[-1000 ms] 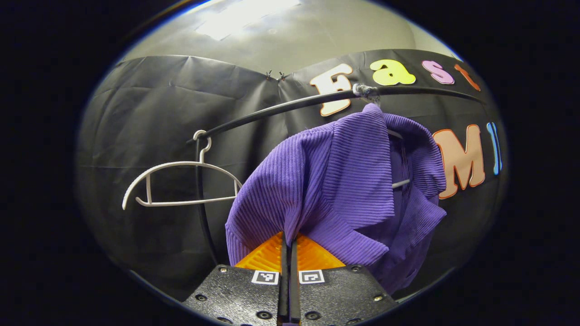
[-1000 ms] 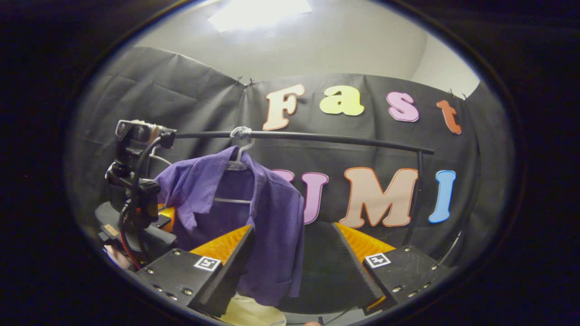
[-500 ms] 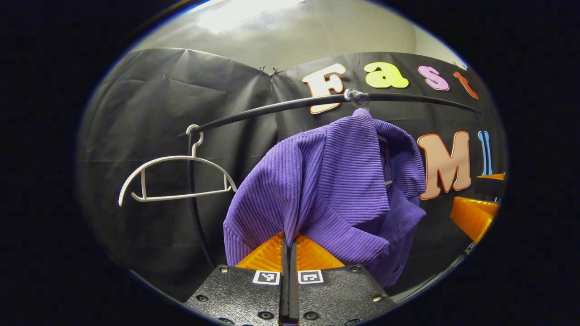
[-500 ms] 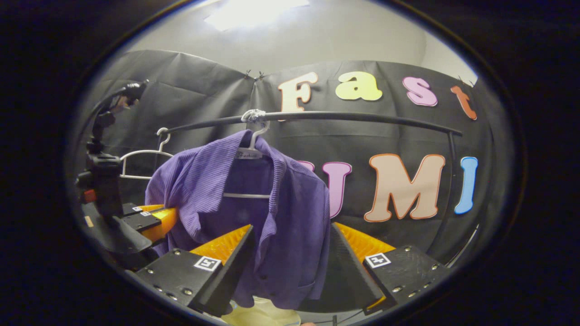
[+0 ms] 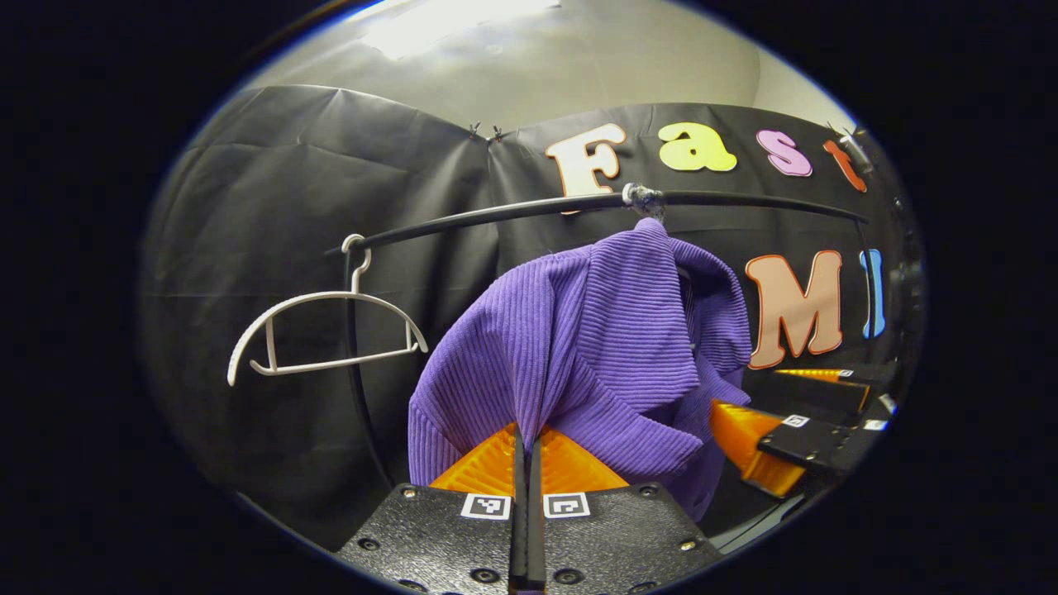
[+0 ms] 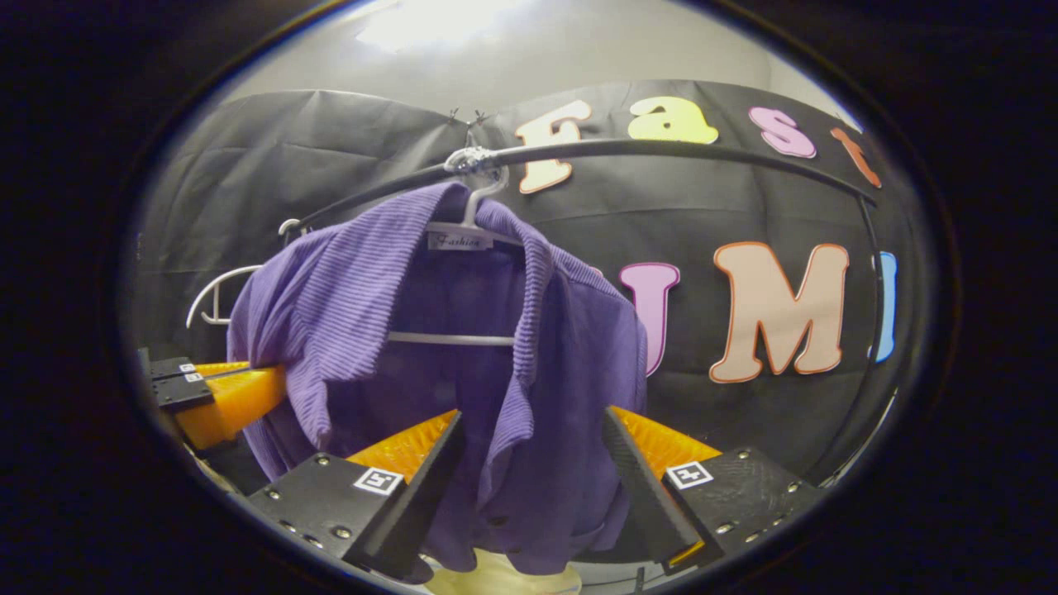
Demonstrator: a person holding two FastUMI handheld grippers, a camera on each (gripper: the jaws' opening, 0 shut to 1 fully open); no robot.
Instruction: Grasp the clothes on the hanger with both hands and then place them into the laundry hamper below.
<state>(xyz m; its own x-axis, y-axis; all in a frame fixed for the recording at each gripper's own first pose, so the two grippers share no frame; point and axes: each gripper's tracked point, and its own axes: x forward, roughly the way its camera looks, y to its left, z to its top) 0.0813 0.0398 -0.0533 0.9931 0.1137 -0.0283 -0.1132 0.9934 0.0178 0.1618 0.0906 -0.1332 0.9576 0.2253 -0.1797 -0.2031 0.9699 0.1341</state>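
Left gripper view: one shoulder of the garment gripped; right gripper view: the other side not yet taken.

In the left gripper view, the left gripper [image 5: 526, 450] is clenched on a fold of the purple ribbed knit cardigan [image 5: 603, 347], which hangs from the black horizontal rail [image 5: 496, 213]; an empty white plastic hanger [image 5: 322, 335] hangs further along. In the right gripper view, the right gripper [image 6: 533, 463] stands spread wide, the cardigan's front panel [image 6: 537, 397] lying straight ahead between its fingers, draping downward from its own white hanger [image 6: 463, 235]. This hand looks closest to the free side, so its closing likely comes next.
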